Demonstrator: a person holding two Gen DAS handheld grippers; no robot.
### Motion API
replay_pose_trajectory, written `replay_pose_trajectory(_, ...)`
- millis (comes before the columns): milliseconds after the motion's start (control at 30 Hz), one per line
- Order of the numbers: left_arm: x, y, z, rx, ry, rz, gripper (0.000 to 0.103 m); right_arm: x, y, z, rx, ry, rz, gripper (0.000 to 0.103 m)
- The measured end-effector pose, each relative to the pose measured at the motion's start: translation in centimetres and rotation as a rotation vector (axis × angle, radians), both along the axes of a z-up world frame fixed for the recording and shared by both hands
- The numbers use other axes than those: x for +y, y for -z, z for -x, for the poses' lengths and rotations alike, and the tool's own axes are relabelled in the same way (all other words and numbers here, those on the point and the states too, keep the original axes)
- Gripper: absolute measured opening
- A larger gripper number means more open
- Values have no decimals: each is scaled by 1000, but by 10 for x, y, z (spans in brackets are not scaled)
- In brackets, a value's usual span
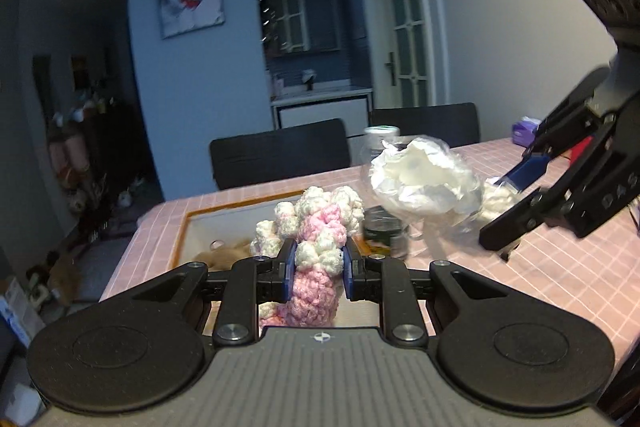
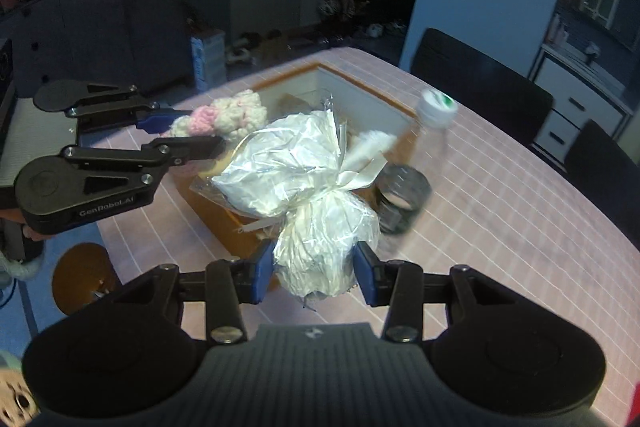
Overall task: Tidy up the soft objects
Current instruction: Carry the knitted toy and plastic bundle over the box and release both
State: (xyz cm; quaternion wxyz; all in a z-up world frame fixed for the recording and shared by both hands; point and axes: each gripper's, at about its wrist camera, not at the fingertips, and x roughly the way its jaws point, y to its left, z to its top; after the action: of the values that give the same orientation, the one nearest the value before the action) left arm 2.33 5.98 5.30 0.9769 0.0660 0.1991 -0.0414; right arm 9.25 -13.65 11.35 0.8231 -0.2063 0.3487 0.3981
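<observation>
left gripper (image 1: pixel 316 269) pinches a squashy pink-and-white crocheted yarn toy (image 1: pixel 316 239) mid-body; right gripper (image 2: pixel 316 273) clamps a light, crinkly, slippery clear cellophane bundle (image 2: pixel 316 195) below its ribbon.

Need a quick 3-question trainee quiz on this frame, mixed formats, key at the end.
1. True or false: the left gripper is shut on the pink-and-white crocheted toy.
2. What does the right gripper hold? A) a glass jar B) a cellophane-wrapped white bundle C) a purple pack
3. Fill in: the open box sits on a table covered by a ____ checked cloth.

Key: 1 true; 2 B, the bundle, tied with ribbon; 3 pink.
</observation>
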Motion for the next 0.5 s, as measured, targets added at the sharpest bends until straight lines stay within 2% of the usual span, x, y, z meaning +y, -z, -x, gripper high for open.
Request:
replay_pose_trajectory(200,35,0,-34,102,-45,39,25,57,8,-32,86,-1,-35,44)
replay_pose_trajectory(500,72,36,-68,242,-63,67,26,128,44,-95,146,104,51,45)
